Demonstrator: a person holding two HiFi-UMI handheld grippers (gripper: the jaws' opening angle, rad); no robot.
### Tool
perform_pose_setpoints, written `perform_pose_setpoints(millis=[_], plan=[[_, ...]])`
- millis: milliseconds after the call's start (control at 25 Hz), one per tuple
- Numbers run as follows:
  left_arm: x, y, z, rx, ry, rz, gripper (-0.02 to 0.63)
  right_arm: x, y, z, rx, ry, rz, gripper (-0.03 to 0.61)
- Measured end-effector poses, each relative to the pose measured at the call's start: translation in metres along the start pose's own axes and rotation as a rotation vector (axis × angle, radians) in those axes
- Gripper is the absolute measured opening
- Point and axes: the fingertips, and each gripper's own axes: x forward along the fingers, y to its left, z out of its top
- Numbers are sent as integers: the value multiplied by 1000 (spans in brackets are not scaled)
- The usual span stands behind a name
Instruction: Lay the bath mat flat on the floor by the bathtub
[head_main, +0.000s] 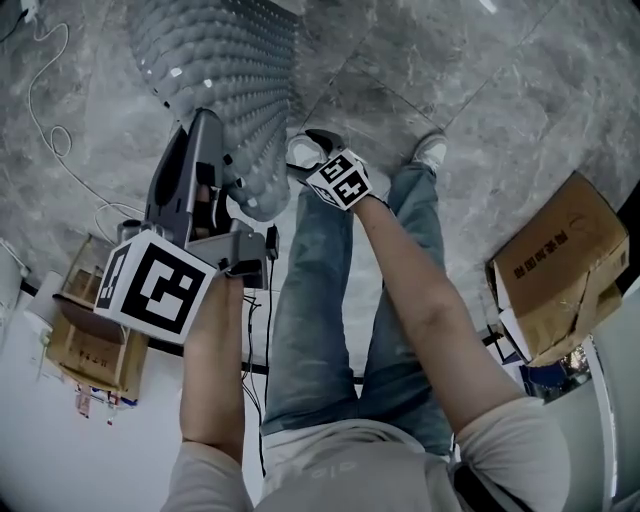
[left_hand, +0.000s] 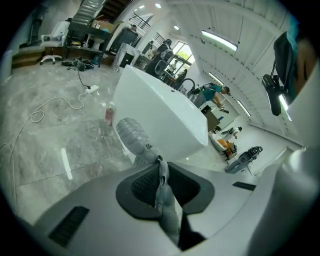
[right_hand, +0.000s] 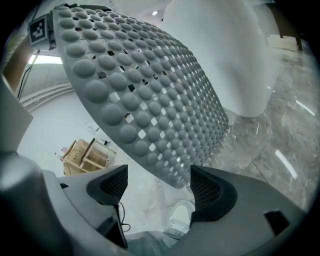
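Note:
The grey bubble-textured bath mat (head_main: 225, 80) hangs in the air over the marble floor, in front of my legs. My left gripper (head_main: 212, 130) is shut on its edge; in the left gripper view the pads (left_hand: 150, 182) pinch a fold of the mat (left_hand: 137, 137). Lower right of the mat is my right gripper (head_main: 318, 160), under its marker cube. In the right gripper view that gripper (right_hand: 157, 187) stands wide open, and the mat (right_hand: 140, 85) hangs just beyond the jaws, not between them. The white bathtub (left_hand: 160, 115) stands behind the mat (right_hand: 235, 55).
A torn cardboard box (head_main: 560, 270) lies on the floor at the right. A wooden crate (head_main: 90, 340) sits at the left beside a white wall. A white cable (head_main: 50, 130) runs across the floor. A pink bottle (left_hand: 108, 114) stands by the tub. My shoe (right_hand: 180, 215) shows below the jaws.

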Motion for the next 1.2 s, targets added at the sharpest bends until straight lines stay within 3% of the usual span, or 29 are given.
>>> perform_pose_setpoints(millis=[200, 360, 520, 560, 680, 760, 1000, 1200], plan=[[0, 1, 3, -22, -13, -4, 60, 14, 19, 14, -43, -20, 49, 388], [-1, 0, 4, -31, -16, -10, 60, 8, 6, 29, 15, -100, -20, 367], [-8, 5, 2, 39, 13, 24, 60, -9, -14, 37, -19, -143, -135, 99], [-11, 7, 1, 73, 24, 39, 60, -17, -23, 37, 3, -160, -174, 75], [-20, 10, -3, 156, 51, 80, 60, -54, -56, 40, 62, -211, -283, 57], [-22, 9, -6, 175, 57, 87, 60, -80, -75, 44, 39, -227, -345, 51], [-12, -14, -24, 143, 66, 81, 60, -185, -140, 70, -24, -303, -524, 44], [14, -63, -46, 105, 58, 32, 60, -284, -193, 91, -75, -335, -630, 44]])
